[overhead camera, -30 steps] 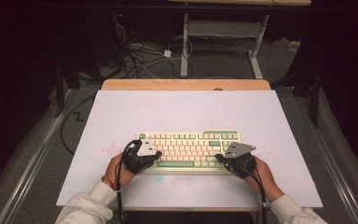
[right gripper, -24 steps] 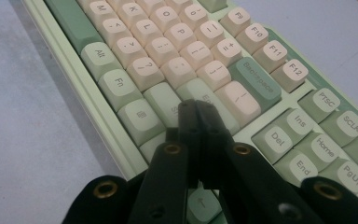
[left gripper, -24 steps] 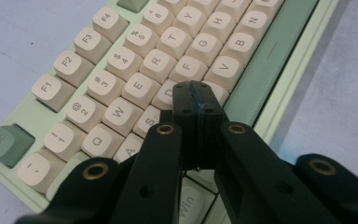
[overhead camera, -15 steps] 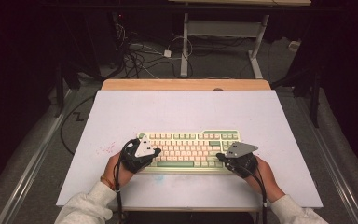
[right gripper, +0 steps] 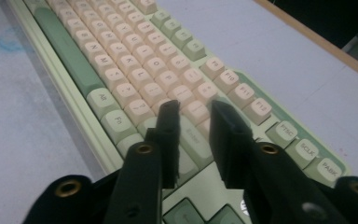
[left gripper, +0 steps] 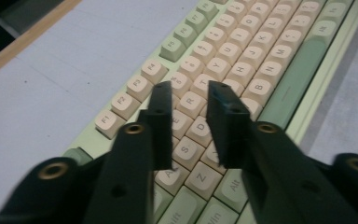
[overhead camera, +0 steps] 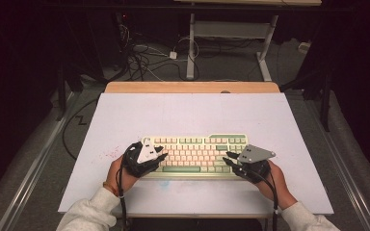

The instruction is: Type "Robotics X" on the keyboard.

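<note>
I counted one keyboard [overhead camera: 195,155], two grippers and two hands on the white table [overhead camera: 125,115]; the keyboard lay flat near the front edge, directly under and ahead of both sets of jaws; my left hand [overhead camera: 120,174] came in from the near side with the forearm angled inward, holding the left gripper [overhead camera: 160,157] low over the keyboard's left end, its grey plate on top; my right hand [overhead camera: 275,180] mirrored it, holding the right gripper [overhead camera: 227,159] over the right end, pointed inward toward the middle; in the left gripper view the left gripper [left gripper: 191,93] had its jaws parted by a modest gap, having just been opening, with nothing pinched, only letter keys showing beneath and beyond the tips; in the right gripper view the right gripper [right gripper: 193,109] likewise stood slightly spread, its jaws just having opened, gripping nothing, above the keys near the enter key; whether either tip touched a keycap I could not tell
</note>
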Demonstrator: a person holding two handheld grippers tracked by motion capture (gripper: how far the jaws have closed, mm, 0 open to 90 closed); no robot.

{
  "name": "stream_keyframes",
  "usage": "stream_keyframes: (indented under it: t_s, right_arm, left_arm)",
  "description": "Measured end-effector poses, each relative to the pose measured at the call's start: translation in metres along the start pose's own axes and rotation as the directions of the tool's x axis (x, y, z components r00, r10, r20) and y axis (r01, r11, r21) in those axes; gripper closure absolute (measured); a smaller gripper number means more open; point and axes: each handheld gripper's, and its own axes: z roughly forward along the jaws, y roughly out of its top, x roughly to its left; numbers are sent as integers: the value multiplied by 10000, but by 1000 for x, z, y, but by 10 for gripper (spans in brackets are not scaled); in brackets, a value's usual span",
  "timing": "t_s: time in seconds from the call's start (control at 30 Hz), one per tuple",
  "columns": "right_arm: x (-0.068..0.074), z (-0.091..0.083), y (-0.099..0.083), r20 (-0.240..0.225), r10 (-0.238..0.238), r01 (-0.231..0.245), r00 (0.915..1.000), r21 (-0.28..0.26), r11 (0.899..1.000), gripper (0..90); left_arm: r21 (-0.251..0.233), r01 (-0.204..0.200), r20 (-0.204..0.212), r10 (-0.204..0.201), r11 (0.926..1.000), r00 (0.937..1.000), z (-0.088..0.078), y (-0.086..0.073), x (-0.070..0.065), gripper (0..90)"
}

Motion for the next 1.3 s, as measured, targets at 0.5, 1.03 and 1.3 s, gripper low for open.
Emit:
stream_keyframes:
  t_s: [0.5,1.03,1.3]
  right_arm:
    - [3,-1,2,326,51,-33,9995,-550,9985,295]
    - [1,-3,2,895,447,-350,9950,-1067,9937,172]
    - [1,-7,4,1067,436,-311,9933,-1162,9927,164]
  left_arm:
    - [-253,-79,-590,64,9996,9982,0,0,-3,230]
    - [-492,-132,-1019,81,9987,9948,-1,-1,-6,152]
    - [-796,-296,-1212,198,9964,9924,-5,-1,-8,152]
